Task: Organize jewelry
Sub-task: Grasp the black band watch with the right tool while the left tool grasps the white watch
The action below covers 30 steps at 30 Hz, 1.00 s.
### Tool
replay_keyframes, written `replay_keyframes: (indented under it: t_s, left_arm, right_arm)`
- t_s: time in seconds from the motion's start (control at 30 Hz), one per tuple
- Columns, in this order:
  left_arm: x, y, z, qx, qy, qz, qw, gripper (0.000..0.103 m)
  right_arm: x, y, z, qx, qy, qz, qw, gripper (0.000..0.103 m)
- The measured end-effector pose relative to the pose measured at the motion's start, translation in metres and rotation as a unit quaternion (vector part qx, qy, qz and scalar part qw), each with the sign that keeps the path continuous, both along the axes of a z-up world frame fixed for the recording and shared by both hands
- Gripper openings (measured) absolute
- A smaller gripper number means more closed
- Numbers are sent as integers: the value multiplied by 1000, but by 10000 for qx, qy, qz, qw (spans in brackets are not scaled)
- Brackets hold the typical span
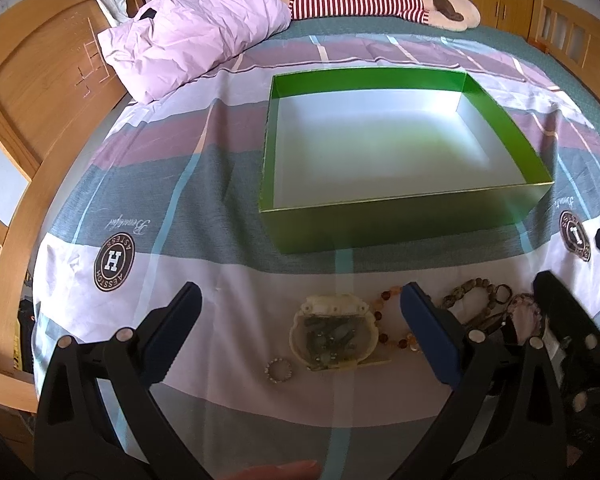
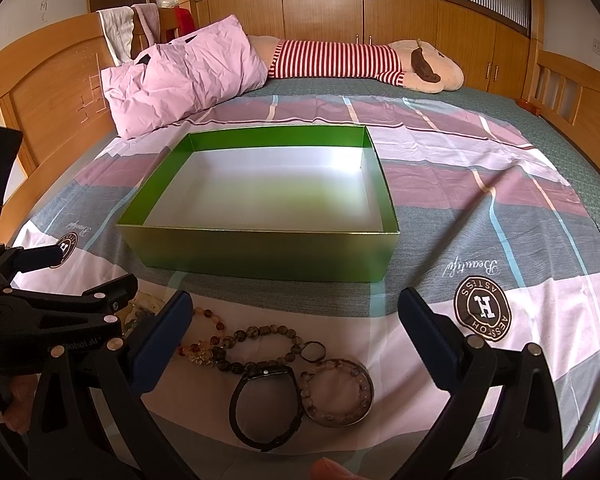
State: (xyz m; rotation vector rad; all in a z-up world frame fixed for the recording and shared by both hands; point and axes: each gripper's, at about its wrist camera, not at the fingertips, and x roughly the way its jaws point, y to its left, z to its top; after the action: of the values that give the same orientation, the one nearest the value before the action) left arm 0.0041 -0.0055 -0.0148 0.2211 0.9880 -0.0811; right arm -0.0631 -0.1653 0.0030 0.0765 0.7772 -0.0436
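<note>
An empty green box [image 1: 404, 222] with a white floor sits on the bed; it also shows in the right wrist view [image 2: 260, 254]. My left gripper [image 1: 300, 300] is open above a cream shell-shaped case [image 1: 332, 334] of green stones and a small beaded ring [image 1: 278, 371]. An amber bead bracelet [image 1: 392, 320] lies beside the case. My right gripper [image 2: 292, 308] is open above a dark bead necklace [image 2: 260, 336], a black band [image 2: 266, 408], a pale bead bracelet [image 2: 340, 394] and a small dark ring [image 2: 314, 351].
The bedsheet [image 2: 480, 208] is striped purple, grey and white. A pink pillow [image 2: 184, 76] and a striped plush toy [image 2: 360, 60] lie at the far side. Wooden bed frame [image 1: 32, 92] on the left. The right gripper shows in the left wrist view [image 1: 572, 320].
</note>
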Motion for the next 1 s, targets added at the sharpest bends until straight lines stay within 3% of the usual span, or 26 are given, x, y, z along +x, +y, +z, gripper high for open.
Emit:
replay_keyframes:
  t_s: [0.07,0.2,0.33,0.43,0.5,0.73,0.9,1.0]
  left_arm:
    - [7,8,0,45,73,98,9999,101]
    - [23,38,5,-576,398,329,9970,101]
    - [33,58,4,-940,527,528,9928,94]
    - [40,63,-6,-1139,857,570,9881,80]
    - [43,61,-15,-1285,1151,470,9839,68]
    - [33,36,-20,-998,1152,18,9883,65]
    - [28,29,-31,-700,1300,-95,9890,42]
    - [27,28,-32,-668,1332,-109,9888,39]
  right_arm:
    - [4,-4,9,-210,-27,-168,9996,102]
    - [23,-15,25,-722,298,-389,9962,102]
    - [35,-32,10,-357,812,-320,9955,102]
    - [35,-35,-20,-55,1440,-87,9895,85]
    - [34,-28,-32,-42,1704,79,9853,65]
    - [23,0,-29,-92,1709,673,9829,61]
    - [14,19,-44,-233,2248,1179,9670,61]
    - [5,35,-53,-266,2397,1454,9595,61]
